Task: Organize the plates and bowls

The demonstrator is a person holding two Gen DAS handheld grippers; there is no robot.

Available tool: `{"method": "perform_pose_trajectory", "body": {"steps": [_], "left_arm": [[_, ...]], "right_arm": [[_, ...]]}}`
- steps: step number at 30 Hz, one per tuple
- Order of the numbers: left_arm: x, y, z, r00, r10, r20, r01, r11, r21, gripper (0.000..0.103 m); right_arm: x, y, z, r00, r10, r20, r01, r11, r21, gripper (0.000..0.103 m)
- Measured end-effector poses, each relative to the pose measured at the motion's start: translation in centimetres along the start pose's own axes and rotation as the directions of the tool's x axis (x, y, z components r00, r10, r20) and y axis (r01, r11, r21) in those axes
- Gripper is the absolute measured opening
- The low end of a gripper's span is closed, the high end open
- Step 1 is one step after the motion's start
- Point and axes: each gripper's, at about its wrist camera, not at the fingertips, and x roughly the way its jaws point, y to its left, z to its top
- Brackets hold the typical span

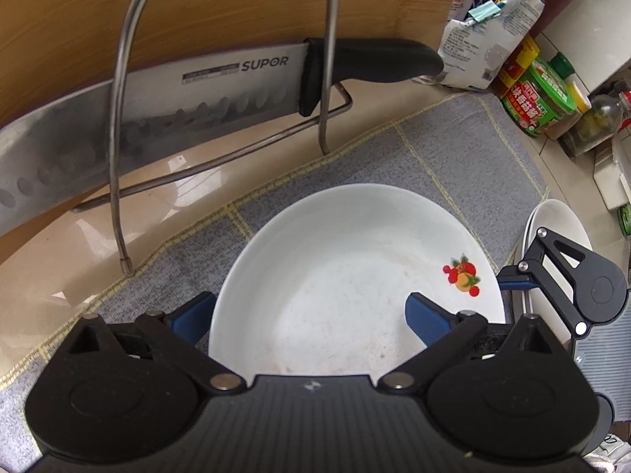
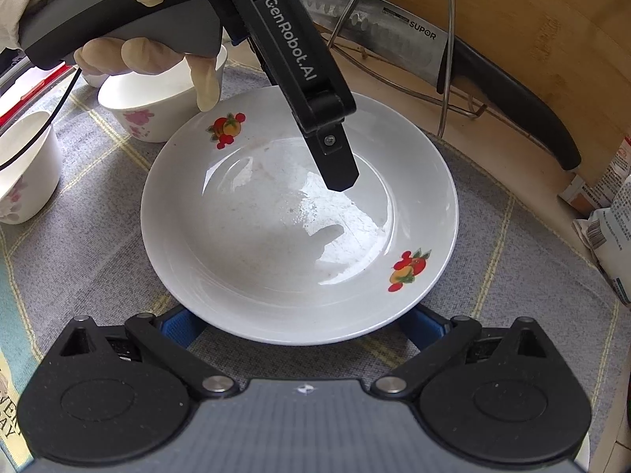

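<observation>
A white plate with fruit prints lies on the grey checked mat. My left gripper is open; one blue finger is over the plate's inside and the other is outside its rim. The right wrist view shows one of its fingers hanging over the plate's middle. My right gripper is open at the plate's near rim, which hides both fingertips. Its finger reaches the rim in the left wrist view. Two flowered white bowls stand beside the plate. Another white plate lies behind the right gripper.
A large knife rests in a wire rack against a wooden cutting board just past the mat. Jars, bottles and bags crowd the counter's far corner. A gloved hand holds the left gripper.
</observation>
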Motion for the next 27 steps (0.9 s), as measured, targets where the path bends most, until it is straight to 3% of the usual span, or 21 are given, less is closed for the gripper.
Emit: {"method": "perform_pose_trajectory", "body": {"steps": [27], "left_arm": [[0.0,-0.4,0.1,1.000,-0.031,0.001,0.030,0.999,0.027,0.099]], "right_arm": [[-0.4,1.1,-0.2,0.999,-0.025,0.039,0.026,0.999,-0.028,0.103]]}}
